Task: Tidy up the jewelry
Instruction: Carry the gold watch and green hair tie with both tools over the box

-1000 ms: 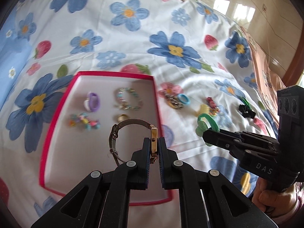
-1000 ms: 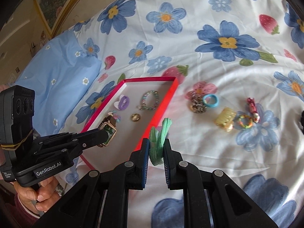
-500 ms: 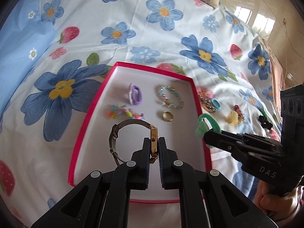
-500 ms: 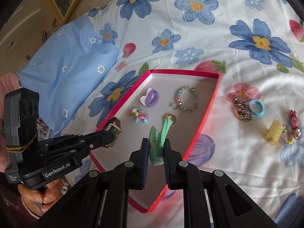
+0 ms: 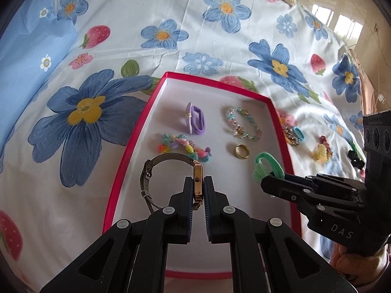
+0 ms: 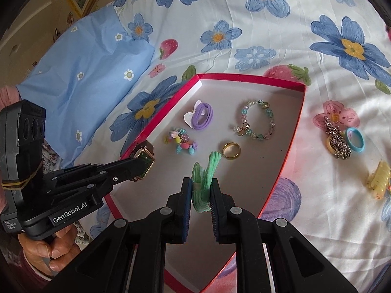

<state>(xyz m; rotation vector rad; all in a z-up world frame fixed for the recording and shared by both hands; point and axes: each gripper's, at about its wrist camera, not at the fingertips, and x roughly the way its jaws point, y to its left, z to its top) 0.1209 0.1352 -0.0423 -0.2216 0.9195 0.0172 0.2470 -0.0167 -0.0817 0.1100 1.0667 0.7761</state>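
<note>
A red-rimmed tray [image 5: 127, 161] [image 6: 290, 144] with a white floor lies on the flowered bedsheet. In it are a purple hair tie [image 5: 196, 119], a beaded bracelet [image 5: 243, 125], a colourful bead bracelet [image 5: 183, 146] and a gold ring [image 5: 242, 151]. My left gripper [image 5: 198, 188] is shut on a gold wristwatch [image 5: 171, 178] and holds it above the tray's near left part. My right gripper [image 6: 200, 190] is shut on a green hair tie [image 6: 205, 180] above the tray's middle, just in front of the ring [image 6: 231, 150].
Right of the tray on the sheet lie a chain bracelet [image 6: 338, 141], a blue ring [image 6: 355, 139], a yellow hair clip [image 6: 378, 179] and further small pieces [image 5: 325, 144]. A light blue pillow [image 6: 80, 68] lies to the left.
Both grippers have moved left and over the tray, carrying the watch and the green hair tie. The tray now sits directly under both.
</note>
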